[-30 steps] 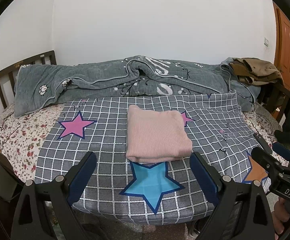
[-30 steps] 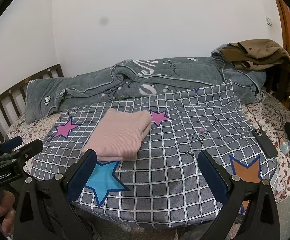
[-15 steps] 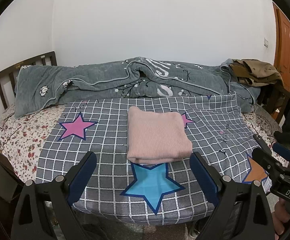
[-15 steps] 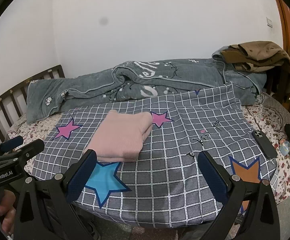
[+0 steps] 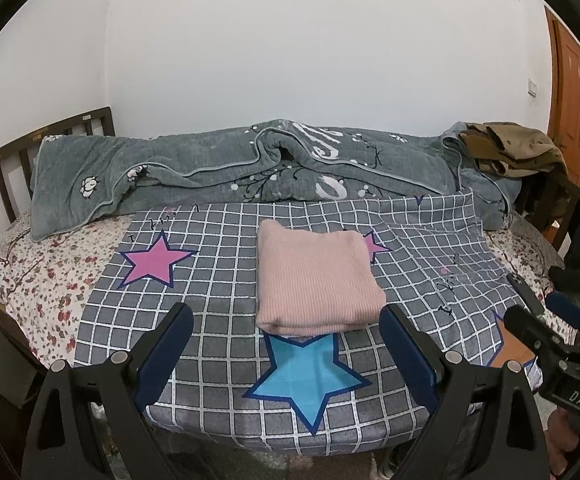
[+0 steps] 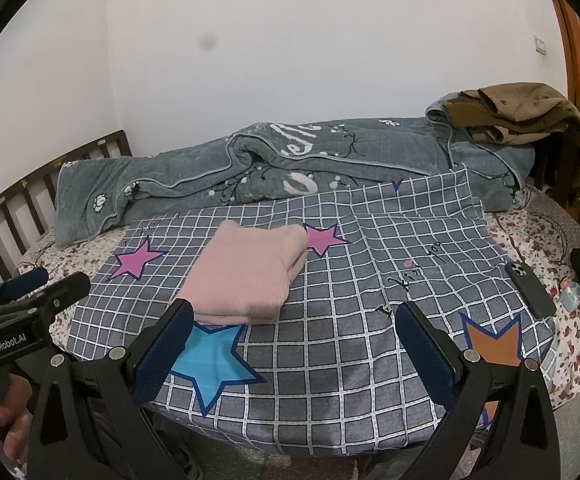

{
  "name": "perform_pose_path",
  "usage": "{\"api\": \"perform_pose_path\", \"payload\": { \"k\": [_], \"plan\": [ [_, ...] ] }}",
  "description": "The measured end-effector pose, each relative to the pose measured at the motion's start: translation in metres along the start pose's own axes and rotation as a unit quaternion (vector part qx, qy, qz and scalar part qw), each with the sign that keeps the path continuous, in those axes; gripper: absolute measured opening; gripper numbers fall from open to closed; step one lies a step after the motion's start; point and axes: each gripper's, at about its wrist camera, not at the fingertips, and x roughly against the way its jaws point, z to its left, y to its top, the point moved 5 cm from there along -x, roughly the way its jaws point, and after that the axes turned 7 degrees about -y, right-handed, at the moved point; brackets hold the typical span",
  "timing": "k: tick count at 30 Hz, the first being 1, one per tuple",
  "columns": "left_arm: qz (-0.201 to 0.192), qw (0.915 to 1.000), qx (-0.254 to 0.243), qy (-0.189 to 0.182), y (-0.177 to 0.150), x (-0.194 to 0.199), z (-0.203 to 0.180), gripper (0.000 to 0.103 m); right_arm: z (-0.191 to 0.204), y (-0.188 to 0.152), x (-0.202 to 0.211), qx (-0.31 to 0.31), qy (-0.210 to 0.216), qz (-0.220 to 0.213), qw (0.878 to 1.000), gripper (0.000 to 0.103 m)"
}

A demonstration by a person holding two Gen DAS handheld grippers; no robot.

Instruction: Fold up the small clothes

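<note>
The pink knit garment [image 5: 316, 280] lies folded into a neat rectangle on the grid-and-star cover [image 5: 218, 340] of the bed, just ahead of the left claw [image 5: 286, 344] and ahead-left of the right claw [image 6: 292, 346], its long axis running away from the claws toward the grey quilt [image 5: 250, 168]. Both claws hang wide and empty off the bed's near edge, clear of the cloth, likely because the fold looks finished. A phone [image 6: 530, 290] rests ahead-right of the right claw.
</note>
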Motion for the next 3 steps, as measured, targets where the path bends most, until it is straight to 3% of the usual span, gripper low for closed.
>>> {"api": "perform_pose_path", "payload": {
  "k": [3],
  "plan": [
    [-0.006,0.9999,-0.007,0.012,-0.0005,-0.0012,-0.0008,0.094,0.0017,0.0007,-0.0010,0.003,0.000,0.000,1.000,0.099]
  ]
}}
